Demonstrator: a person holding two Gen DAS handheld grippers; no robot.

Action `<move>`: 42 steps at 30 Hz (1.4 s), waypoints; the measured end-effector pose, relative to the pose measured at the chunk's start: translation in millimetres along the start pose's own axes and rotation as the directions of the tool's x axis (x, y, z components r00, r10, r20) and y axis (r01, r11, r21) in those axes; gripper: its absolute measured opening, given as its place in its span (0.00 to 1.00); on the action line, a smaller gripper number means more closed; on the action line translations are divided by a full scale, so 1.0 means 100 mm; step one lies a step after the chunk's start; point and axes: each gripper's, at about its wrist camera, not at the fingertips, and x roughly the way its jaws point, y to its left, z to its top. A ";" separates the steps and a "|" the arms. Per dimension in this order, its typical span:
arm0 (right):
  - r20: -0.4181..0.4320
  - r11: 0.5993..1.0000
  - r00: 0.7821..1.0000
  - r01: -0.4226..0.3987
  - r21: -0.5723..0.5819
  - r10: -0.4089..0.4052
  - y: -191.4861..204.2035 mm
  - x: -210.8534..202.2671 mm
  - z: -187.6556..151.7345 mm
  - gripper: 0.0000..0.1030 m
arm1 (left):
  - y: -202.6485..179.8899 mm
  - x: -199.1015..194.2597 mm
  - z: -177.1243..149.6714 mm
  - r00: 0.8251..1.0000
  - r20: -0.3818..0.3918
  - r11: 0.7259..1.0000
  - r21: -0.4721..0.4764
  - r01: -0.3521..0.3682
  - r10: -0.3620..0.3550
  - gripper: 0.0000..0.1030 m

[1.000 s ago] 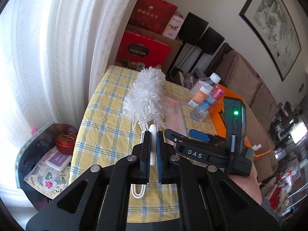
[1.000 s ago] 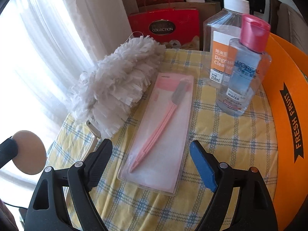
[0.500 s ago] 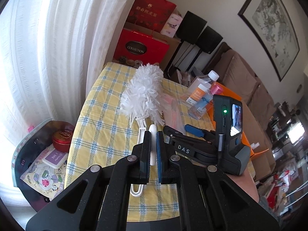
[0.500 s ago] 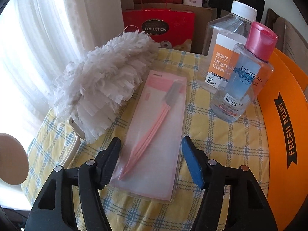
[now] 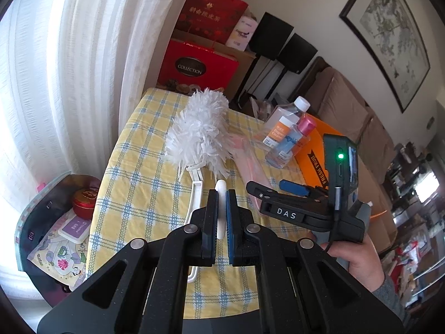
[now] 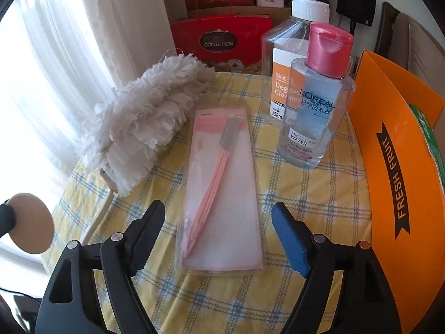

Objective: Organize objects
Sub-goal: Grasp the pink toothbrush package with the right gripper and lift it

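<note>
Right wrist view gives me the yellow checked table (image 6: 319, 203) first, with the orange fruit box (image 6: 403, 167) at three o'clock. My left gripper (image 5: 221, 217) is clamped on the white handle of the duster (image 5: 200, 130), whose fluffy head lies at ten o'clock: light and soft, so the stiff handle is the right hold. Two bottles (image 6: 314, 97) stand at one o'clock. My right gripper (image 6: 217, 233) hangs over the flat razor pack (image 6: 222, 189), jaws opening and straddling it without pressing; I judge it thin and slippery, best pinched across its long edges.
</note>
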 end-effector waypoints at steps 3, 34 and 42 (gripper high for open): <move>0.001 1.000 1.000 0.019 -0.019 -0.019 0.00 0.07 0.00 0.80 | -0.01 0.02 0.00 1.000 -0.005 1.000 0.002 0.002 -0.002 0.05; 0.077 0.998 0.996 -0.047 0.036 0.044 -0.31 -0.48 0.03 0.19 | -0.24 0.11 -0.05 0.999 -0.035 0.999 0.032 0.020 -0.019 0.05; 0.046 0.999 0.999 0.016 0.045 -0.018 -0.52 -0.37 0.14 0.18 | -0.30 0.15 -0.05 0.999 -0.044 0.999 0.041 0.030 -0.028 0.05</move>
